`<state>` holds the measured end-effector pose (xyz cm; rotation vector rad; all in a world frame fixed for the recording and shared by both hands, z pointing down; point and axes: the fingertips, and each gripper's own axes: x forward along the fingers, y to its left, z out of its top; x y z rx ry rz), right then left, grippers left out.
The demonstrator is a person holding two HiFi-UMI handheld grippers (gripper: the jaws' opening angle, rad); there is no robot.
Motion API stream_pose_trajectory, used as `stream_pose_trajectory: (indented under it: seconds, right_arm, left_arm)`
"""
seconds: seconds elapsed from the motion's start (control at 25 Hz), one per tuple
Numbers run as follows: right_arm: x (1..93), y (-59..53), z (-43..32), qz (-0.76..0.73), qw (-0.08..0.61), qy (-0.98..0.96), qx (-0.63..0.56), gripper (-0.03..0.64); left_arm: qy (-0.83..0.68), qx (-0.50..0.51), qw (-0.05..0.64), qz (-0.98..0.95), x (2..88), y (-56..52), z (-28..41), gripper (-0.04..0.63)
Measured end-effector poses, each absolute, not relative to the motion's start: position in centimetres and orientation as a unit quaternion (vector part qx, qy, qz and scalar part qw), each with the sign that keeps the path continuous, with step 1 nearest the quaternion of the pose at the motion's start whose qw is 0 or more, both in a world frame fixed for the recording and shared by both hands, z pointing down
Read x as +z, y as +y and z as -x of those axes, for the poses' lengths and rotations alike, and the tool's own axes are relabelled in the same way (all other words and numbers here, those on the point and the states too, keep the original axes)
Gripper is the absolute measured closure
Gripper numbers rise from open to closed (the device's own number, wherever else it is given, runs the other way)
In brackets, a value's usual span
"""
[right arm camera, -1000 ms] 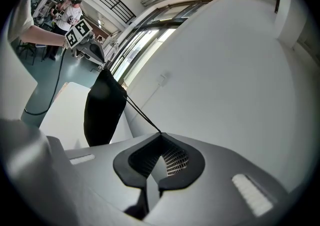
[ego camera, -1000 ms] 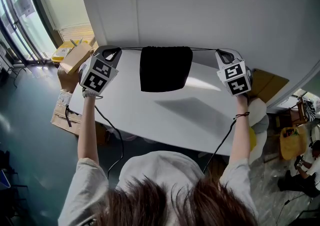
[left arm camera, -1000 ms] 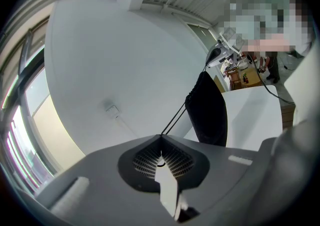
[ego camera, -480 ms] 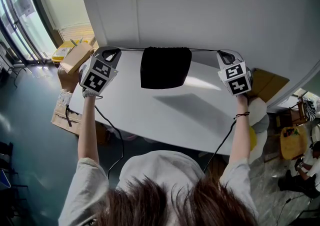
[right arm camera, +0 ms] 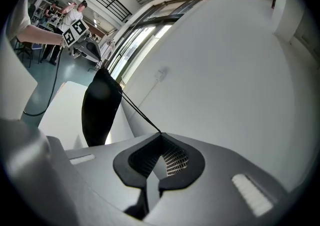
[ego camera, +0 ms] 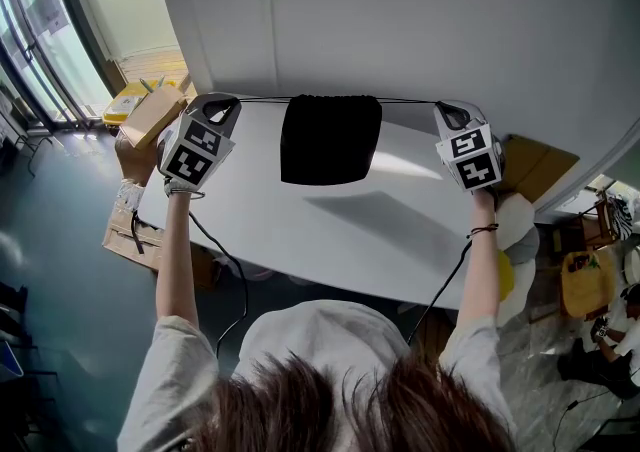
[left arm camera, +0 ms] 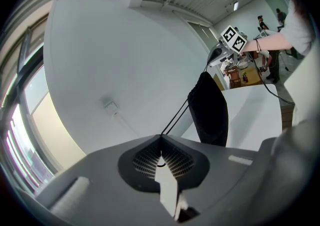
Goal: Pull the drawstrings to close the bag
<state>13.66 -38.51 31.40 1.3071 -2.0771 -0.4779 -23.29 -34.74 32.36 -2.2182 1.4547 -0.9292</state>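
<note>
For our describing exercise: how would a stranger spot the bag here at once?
Find the white table by the wall. Over its far edge the left gripper and right gripper stretch thin drawstrings. Midway hangs the bag, the only black cloth there.

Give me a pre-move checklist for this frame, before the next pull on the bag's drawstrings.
1. Left tongs shut on left drawstring: ok.
2. Right tongs shut on right drawstring: ok.
3. Both drawstrings taut: ok.
4. Bag hangs between the tongs: ok.
5. Bag mouth cinched: not ok, top edge as wide as the body.
</note>
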Motion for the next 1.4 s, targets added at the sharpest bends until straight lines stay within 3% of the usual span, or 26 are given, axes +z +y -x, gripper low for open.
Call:
stream_pose_trajectory:
  seconds: [1.4]
  right_arm:
    - [32.1,-38.9,-16.1,-0.515,0.310,-0.782,-0.163,0.606]
  left_arm:
    - [0.522,-0.320,0.149,0.777,32.9,-34.9,23.3,0.594]
